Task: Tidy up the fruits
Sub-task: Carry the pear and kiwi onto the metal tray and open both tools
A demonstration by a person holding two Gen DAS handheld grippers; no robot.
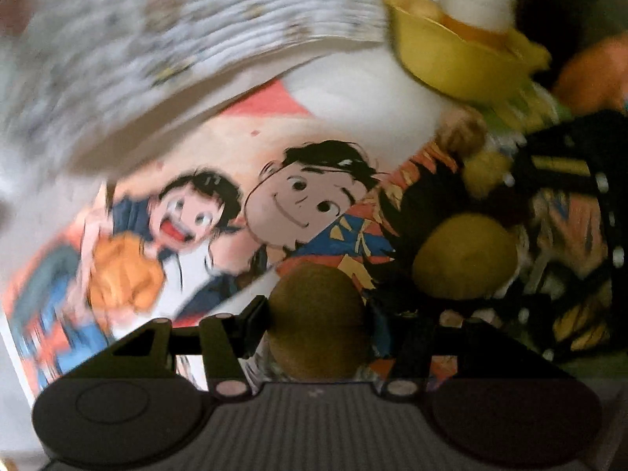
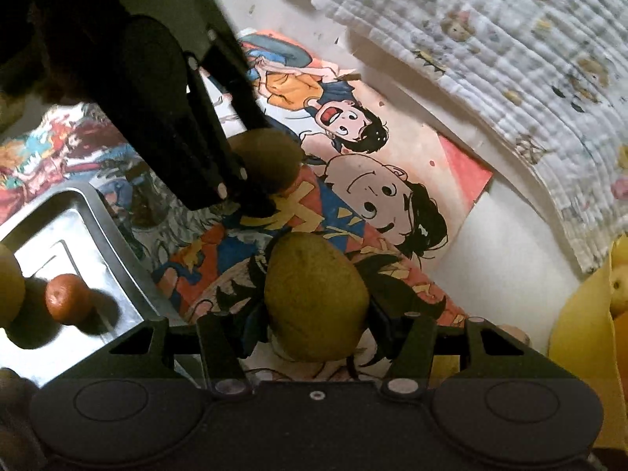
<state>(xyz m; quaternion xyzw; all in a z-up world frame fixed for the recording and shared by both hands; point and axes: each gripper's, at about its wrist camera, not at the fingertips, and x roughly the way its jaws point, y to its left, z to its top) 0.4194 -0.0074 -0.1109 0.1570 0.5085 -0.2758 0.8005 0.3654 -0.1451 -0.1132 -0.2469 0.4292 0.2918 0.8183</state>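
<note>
Each gripper clamps a fruit over the cartoon-printed mat.

The left gripper (image 1: pixel 318 325) is closed on a brown kiwi (image 1: pixel 318 322), low at centre of its own view, over the cartoon mat (image 1: pixel 274 204); the right gripper (image 2: pixel 314 314) grips a green pear (image 2: pixel 314 298) the same way, its fingers (image 2: pixel 382 314) pressing the fruit's sides. Only the right view shows the metal tray (image 2: pixel 98 231) at lower left, holding a small orange (image 2: pixel 67 298) and a green fruit cut by the frame edge — and the left gripper reaching in steeply from the upper left. The left view is motion-blurred; it alone shows the whole yellow bowl (image 1: pixel 451 55) at upper right, with fruit inside. A quilted cloth (image 2: pixel 510 70) lies along the top of both views.
</note>
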